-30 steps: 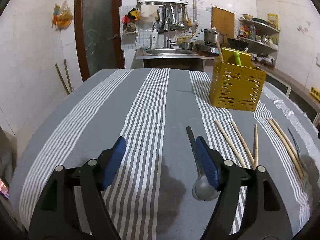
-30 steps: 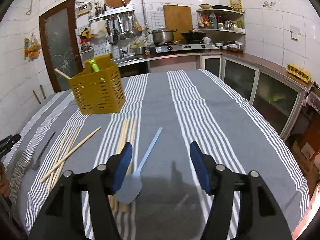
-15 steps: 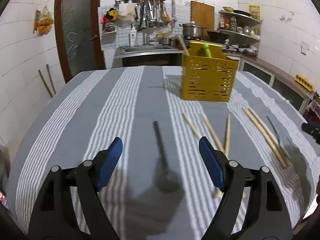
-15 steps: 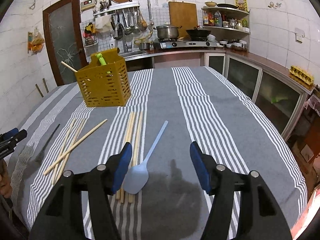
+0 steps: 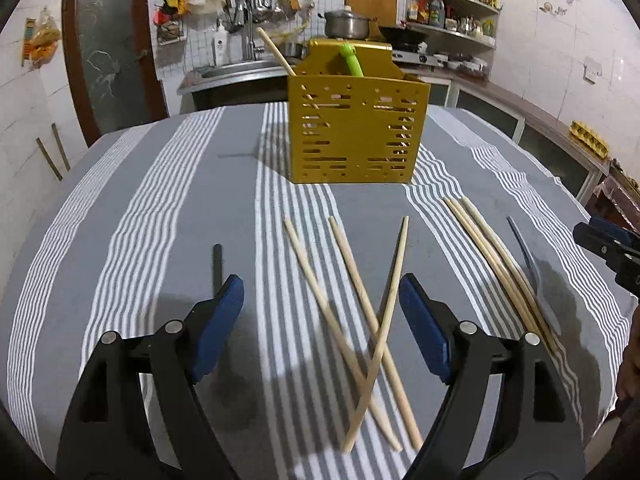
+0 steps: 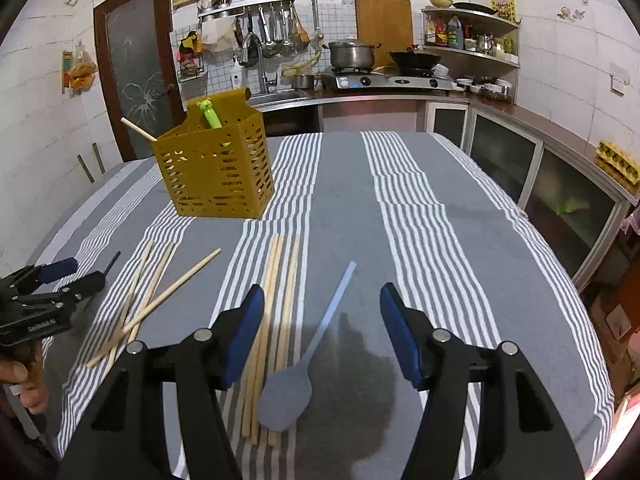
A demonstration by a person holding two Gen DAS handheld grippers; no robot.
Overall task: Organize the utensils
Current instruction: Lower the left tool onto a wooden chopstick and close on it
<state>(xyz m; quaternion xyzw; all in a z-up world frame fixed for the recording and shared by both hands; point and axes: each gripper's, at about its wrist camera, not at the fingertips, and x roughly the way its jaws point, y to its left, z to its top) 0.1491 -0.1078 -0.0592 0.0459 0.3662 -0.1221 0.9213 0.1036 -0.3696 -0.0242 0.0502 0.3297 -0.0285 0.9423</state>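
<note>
Since a second ago the left gripper (image 5: 320, 300) has swung off the dark-handled spoon (image 5: 217, 264) and now frames three loose, crossed wooden chopsticks (image 5: 372, 312). Its blue-padded jaws stand wide, holding nothing. Faint white lettering on its black body is unreadable in the right wrist view. The right gripper (image 6: 322, 312) is likewise open and empty above the pale blue flat spatula (image 6: 296, 384), beside a neat bundle of about four chopsticks (image 6: 276, 312). A yellow perforated plastic utensil caddy (image 5: 354, 132) stands further back on the grey striped tablecloth (image 5: 160, 200), holding one chopstick and one green-handled utensil (image 5: 351, 60).
</note>
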